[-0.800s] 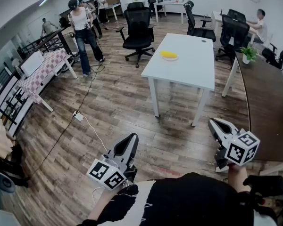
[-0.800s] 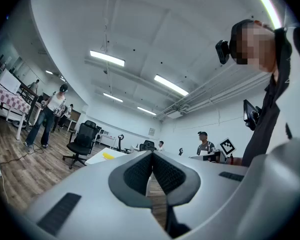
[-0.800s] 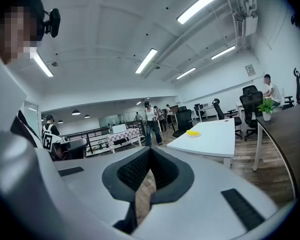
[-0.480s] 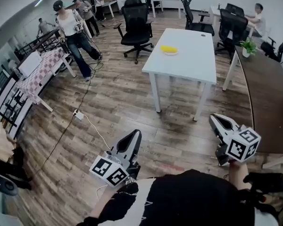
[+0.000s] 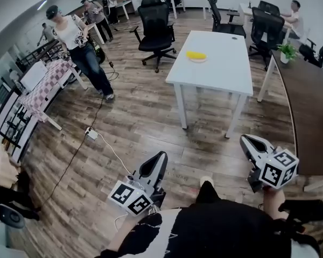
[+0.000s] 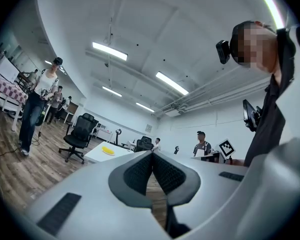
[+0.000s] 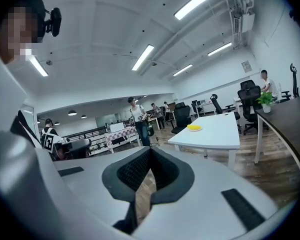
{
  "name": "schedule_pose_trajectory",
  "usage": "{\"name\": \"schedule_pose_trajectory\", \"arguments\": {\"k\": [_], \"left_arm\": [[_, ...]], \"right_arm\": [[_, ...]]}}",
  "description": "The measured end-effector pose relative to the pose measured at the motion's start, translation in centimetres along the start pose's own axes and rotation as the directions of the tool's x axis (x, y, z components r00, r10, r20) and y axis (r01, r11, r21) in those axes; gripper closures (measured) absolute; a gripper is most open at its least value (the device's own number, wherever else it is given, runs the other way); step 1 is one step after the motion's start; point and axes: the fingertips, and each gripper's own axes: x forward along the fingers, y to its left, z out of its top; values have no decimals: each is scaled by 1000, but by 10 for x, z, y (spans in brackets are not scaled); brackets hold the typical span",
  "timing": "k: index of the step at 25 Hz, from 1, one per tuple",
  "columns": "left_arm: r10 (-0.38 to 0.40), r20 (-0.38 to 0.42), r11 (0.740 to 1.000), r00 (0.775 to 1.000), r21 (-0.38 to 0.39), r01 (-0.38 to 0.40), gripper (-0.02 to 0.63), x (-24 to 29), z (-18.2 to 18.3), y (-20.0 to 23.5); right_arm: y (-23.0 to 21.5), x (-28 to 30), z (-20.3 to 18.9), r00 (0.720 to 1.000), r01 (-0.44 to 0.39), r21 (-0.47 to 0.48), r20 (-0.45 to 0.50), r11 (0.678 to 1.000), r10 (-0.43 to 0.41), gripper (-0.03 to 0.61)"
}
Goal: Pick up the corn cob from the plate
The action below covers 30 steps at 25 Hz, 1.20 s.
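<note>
open wood floor [image 5: 140,117] reaches the white table [image 5: 220,63]; a black chair [image 5: 156,26] stands beside it.

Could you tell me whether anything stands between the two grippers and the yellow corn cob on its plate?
Nothing visible does. Only bare wooden floor lies between the left gripper, the right gripper and the white table, and the tabletop before the yellow corn cob on its pale plate is bare.
</note>
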Motion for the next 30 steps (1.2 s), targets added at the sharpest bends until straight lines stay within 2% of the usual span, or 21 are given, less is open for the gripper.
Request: {"name": "schedule_pose_trajectory", "arguments": {"k": [4,12,20,23,27,30], "left_arm": [[22,-3,1000,1000,0,-22,601,20,-1,17],[62,44,997,997,38,-63,601,91,19,59],[103,61,994,993,31,-105,601,168,26,95],[120,65,992,991,43,-123,601,190,25,105],[116,54,992,992,36,-118,601,216,22,116],[114,47,993,992,26,-115,601,228,19,121]], "right_arm": [[-20,26,11,999,-36,16,27,999,35,569],[-89,91,60,997,-64,-31,36,997,66,569],[-153,154,96,993,-115,-44,-5,992,114,569],[-169,173,103,989,-149,-56,-3,987,149,569],[-187,190,108,987,-158,-34,10,987,159,569],[-194,196,102,986,-164,-18,-14,986,164,569]]}}
